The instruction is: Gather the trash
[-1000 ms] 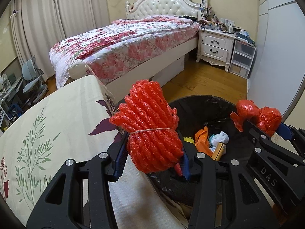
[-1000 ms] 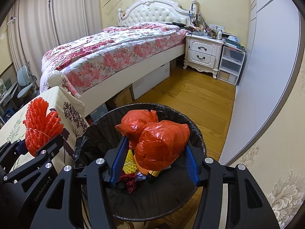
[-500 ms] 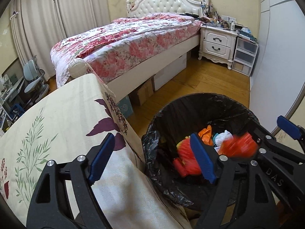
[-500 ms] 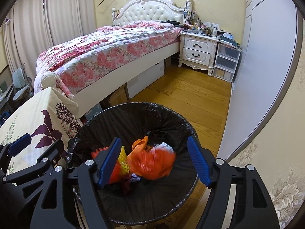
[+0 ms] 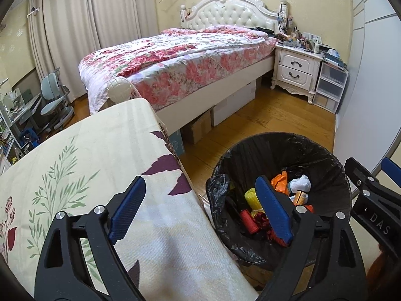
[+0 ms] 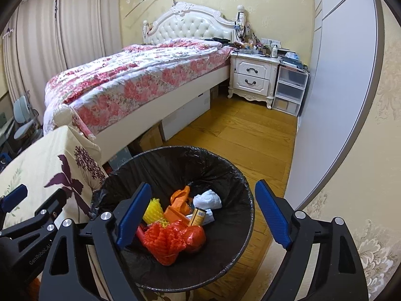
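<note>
Both grippers, left gripper [image 5: 200,208] and right gripper [image 6: 204,212], empty, jaws opening; red foam net [image 6: 164,239] and red bag [image 6: 194,235] lie below right fingers inside bin [image 6: 240,188], released for disposal

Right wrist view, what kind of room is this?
A bedroom, most likely in a home: a bed with a floral quilt and tufted headboard, a white nightstand beside it, and long curtains.

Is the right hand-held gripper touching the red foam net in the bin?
Apart. In the right wrist view the right hand-held gripper hangs empty, jaws opening, above the red foam net lying inside the bin.
</note>
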`<action>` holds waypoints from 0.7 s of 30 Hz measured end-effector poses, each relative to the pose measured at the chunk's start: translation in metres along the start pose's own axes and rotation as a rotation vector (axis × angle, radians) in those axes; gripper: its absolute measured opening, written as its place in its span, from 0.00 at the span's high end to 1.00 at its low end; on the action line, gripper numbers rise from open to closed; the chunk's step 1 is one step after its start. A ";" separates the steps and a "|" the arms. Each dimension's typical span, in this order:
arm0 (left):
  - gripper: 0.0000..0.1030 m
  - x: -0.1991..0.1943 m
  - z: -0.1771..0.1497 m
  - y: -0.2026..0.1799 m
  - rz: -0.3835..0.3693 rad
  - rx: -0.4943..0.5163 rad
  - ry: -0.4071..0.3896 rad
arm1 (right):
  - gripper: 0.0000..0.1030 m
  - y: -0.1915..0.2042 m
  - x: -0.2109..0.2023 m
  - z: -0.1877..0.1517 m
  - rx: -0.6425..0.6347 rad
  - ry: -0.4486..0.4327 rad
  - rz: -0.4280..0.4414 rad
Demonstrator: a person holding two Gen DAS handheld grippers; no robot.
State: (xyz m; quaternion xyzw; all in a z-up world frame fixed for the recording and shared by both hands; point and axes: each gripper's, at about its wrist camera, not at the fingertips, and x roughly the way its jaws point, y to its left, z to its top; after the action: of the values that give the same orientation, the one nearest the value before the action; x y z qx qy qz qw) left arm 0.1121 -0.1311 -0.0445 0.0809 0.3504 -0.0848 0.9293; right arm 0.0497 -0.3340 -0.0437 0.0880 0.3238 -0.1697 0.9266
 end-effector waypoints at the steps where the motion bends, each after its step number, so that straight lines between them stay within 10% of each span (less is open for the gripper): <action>1: 0.13 -0.003 0.000 0.002 0.005 -0.001 -0.006 | 0.18 0.000 -0.003 0.000 0.004 -0.009 -0.003; 21: 0.10 -0.054 -0.023 0.037 0.012 -0.053 -0.060 | 0.17 0.018 -0.048 -0.021 -0.038 -0.018 0.015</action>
State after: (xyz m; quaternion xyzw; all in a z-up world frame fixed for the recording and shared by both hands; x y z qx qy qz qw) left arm 0.0650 -0.0849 -0.0222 0.0559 0.3241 -0.0726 0.9416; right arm 0.0090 -0.2987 -0.0289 0.0713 0.3178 -0.1573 0.9323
